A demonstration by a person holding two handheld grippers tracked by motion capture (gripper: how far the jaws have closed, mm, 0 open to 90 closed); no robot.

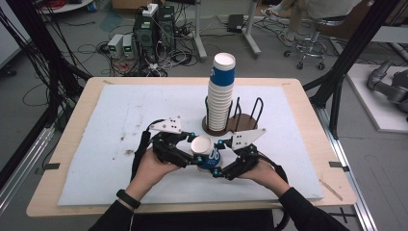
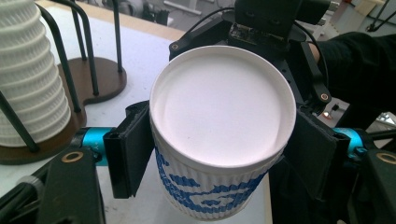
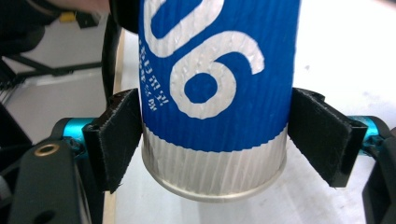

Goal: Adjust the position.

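1. Clearly, we have the left hand-held gripper (image 1: 188,155) closed on the paper cup (image 1: 206,153) near its upper end, its black pads pressed to the ribbed wall just under the flat white base that faces up in the left gripper view; the cup is upside down, so we judge it is being held steady from that side.
2. We hold the cup above the white mat (image 1: 110,144) near the front edge of the table (image 1: 77,103), midway between both hands.
3. We have the right hand-held gripper (image 1: 222,163) gripping the cup lower down, pads on the blue printed band, likely to pull nested cups apart.
4. Beyond, toward the far edge, a tall stack of ribbed cups (image 1: 220,94) stands in a dark wire holder (image 1: 245,118), kept upright by its hoops.
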